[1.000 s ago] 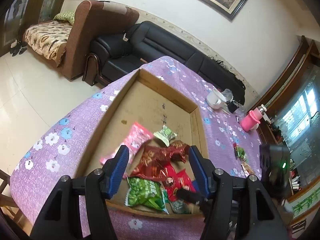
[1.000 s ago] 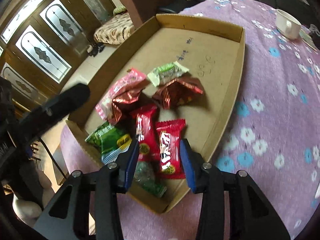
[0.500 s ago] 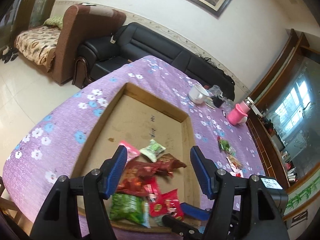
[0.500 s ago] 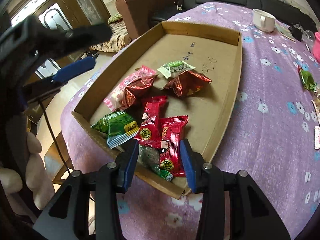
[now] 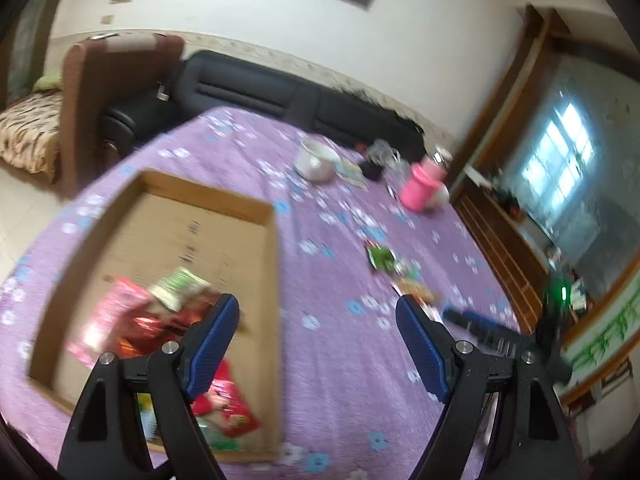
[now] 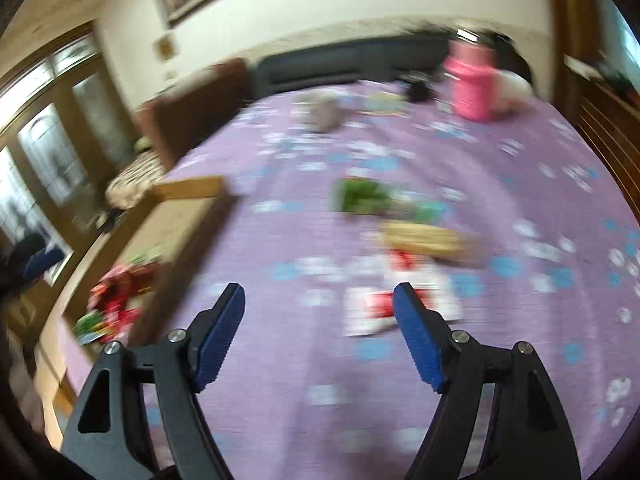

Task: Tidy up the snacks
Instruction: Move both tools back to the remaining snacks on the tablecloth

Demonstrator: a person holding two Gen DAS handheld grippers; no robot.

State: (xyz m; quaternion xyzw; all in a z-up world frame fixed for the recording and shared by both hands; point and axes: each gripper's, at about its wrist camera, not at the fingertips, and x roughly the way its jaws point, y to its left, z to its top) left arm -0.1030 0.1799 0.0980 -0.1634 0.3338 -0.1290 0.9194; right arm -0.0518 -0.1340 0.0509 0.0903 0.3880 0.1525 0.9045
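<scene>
Both grippers, left gripper (image 5: 318,316) and right gripper (image 6: 319,304), are opening wide and empty, tilted down over blurred snack packets (image 6: 416,236) on the purple worktop (image 6: 280,240).

A white cup (image 5: 316,160) is sitting left of the pink bottle (image 5: 424,186); a black sofa (image 5: 280,96) is standing behind the bottle.

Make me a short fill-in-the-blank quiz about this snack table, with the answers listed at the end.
1. The gathered snack packets lie inside a shallow ____ box.
2. The tablecloth is ____ with small flowers.
3. Nothing sits between the fingers of the right gripper; just ahead of it on the cloth lies a red and ____ packet.
4. The tall bottle at the far end of the table is ____.

Answers: cardboard; purple; white; pink
</scene>
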